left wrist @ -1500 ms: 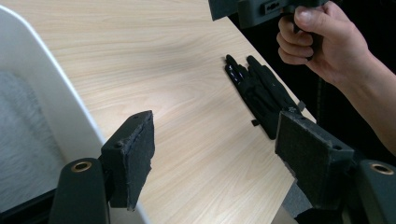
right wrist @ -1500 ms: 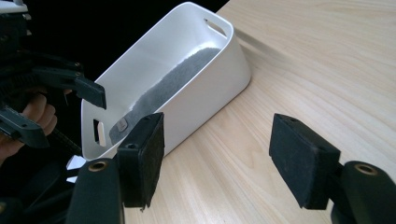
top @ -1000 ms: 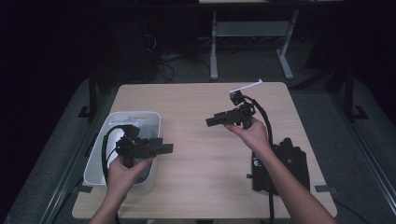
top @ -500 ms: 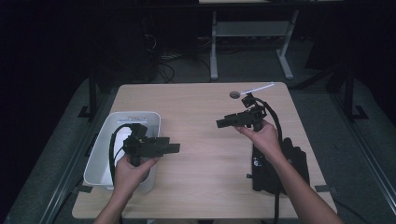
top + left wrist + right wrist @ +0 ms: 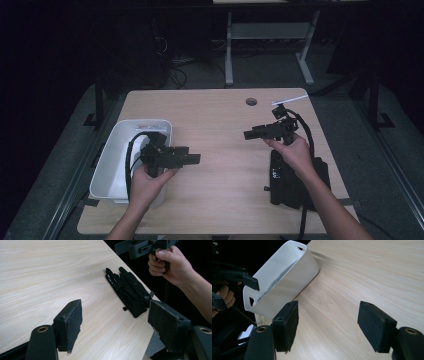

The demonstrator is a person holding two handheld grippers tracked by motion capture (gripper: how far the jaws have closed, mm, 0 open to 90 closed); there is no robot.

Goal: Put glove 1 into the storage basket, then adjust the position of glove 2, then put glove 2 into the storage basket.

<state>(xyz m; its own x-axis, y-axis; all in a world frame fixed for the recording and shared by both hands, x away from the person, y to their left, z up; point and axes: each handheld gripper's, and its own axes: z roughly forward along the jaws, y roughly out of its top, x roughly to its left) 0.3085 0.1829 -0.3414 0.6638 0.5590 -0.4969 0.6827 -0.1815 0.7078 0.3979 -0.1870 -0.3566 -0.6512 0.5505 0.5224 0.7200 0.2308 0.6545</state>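
Observation:
A pair of black gloves lies flat at the table's right front edge, under the person's right forearm; in the left gripper view the gloves lie beyond the jaws. My left gripper hovers just right of a white bin, and its jaws stand wide apart with nothing between them. My right gripper is held above the table right of centre, pointing left. It is open and empty, facing the white bin.
The light wooden table has a round cable hole near its far edge and a white strip at the far right corner. A metal frame stands on the dark floor behind.
Both grippers have drifted to the right; the right one has also come a little nearer the person. Both stay open.

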